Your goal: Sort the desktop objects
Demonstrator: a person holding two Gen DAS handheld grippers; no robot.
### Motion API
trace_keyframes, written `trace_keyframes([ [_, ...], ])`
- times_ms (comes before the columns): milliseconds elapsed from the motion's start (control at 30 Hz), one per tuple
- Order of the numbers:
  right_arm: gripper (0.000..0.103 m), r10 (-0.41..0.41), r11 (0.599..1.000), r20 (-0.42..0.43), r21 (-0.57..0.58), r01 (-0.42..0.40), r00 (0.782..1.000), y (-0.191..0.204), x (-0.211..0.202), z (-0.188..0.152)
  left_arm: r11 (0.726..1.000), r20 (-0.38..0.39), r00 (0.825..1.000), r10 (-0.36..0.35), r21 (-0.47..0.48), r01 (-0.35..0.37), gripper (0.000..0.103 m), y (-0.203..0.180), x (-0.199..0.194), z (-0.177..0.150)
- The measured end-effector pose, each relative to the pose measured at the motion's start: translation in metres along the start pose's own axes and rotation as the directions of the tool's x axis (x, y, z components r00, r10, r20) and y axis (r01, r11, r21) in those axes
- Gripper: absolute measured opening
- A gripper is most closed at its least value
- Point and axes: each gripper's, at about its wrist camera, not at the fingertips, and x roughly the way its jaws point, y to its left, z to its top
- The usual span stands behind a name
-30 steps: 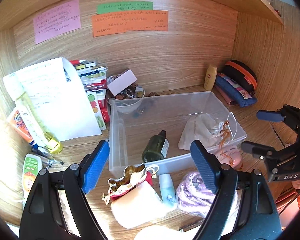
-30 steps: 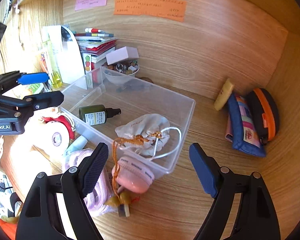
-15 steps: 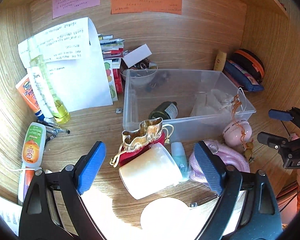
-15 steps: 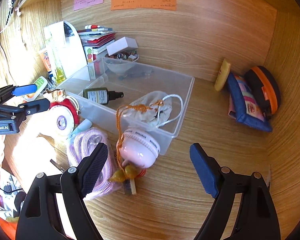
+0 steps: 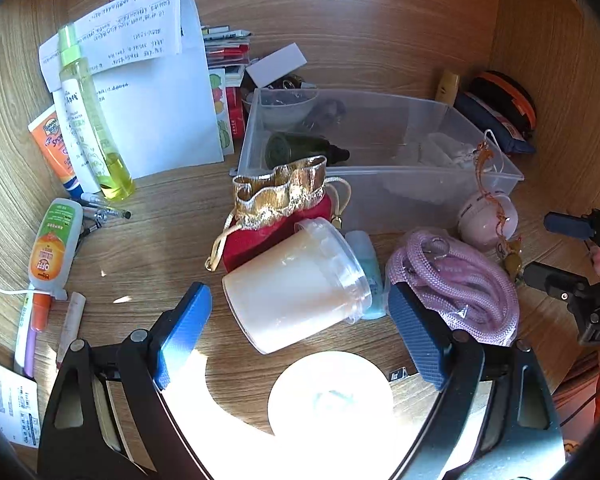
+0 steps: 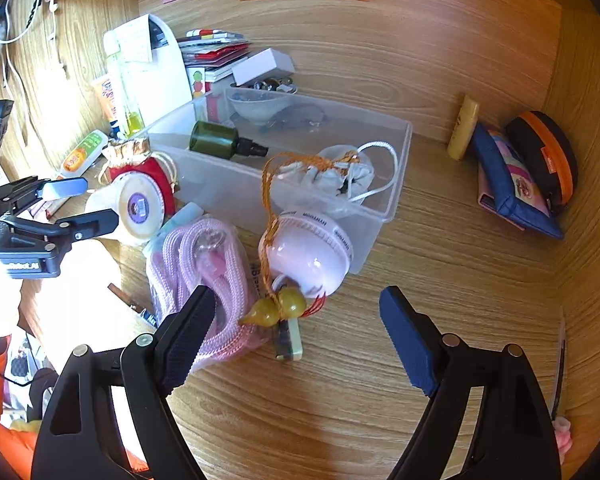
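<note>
A clear plastic bin (image 5: 496, 168) (image 6: 396, 184) holds a dark green bottle (image 5: 296, 148) (image 6: 216, 140) and a white drawstring pouch (image 6: 332, 176). In front of it lie a white jar (image 5: 296, 296) on its side, a red and gold pouch (image 5: 284, 204), a pink rope coil (image 5: 460, 280) (image 6: 204, 264) and a pink round case (image 6: 308, 252) with an orange cord. My left gripper (image 5: 300, 336) is open, its fingers either side of the jar's near end. My right gripper (image 6: 296, 336) is open and empty, just in front of the pink case.
Sunscreen tubes (image 5: 52, 240), a yellow spray bottle (image 5: 88, 120), pens and papers lie at the left. Books and a white box (image 5: 276, 64) stand behind the bin. Pencil cases (image 6: 516, 176) and an orange-rimmed pouch (image 6: 548, 156) lean at the right wall.
Both grippers have drawn back from the bin and lowered toward the desk front. The left one now frames the white jar; the right one sits nearer the pink case.
</note>
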Motion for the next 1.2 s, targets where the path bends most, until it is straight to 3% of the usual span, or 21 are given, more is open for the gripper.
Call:
trace_keyframes([
  [300,0.080,0.016,1.000,-0.017,-0.001,-0.016,1.000,0.002,0.015,-0.010,0.999,-0.033,0.999,-0.011,-0.046,0.010,0.091,0.000,0.017,-0.007],
  [533,0.050,0.081,0.997,-0.015,0.012,-0.080,0.997,0.001,0.016,-0.008,0.996,-0.022,1.000,-0.022,-0.085,0.020,0.091,0.003,0.023,-0.001],
  [633,0.045,0.087,0.996,-0.012,-0.001,-0.087,0.996,0.004,0.015,-0.009,0.994,-0.009,0.999,-0.035,-0.108,0.033,0.089,0.005,0.022,0.000],
  [733,0.039,0.087,0.996,-0.007,-0.022,-0.087,0.996,0.008,0.014,-0.009,0.992,-0.001,1.000,-0.020,-0.123,0.020,0.079,0.007,0.021,0.000],
  [1200,0.039,0.083,0.996,0.029,-0.035,-0.082,0.996,0.011,0.002,-0.009,0.985,0.032,0.998,-0.062,-0.161,0.067,0.073,0.011,0.018,-0.008],
])
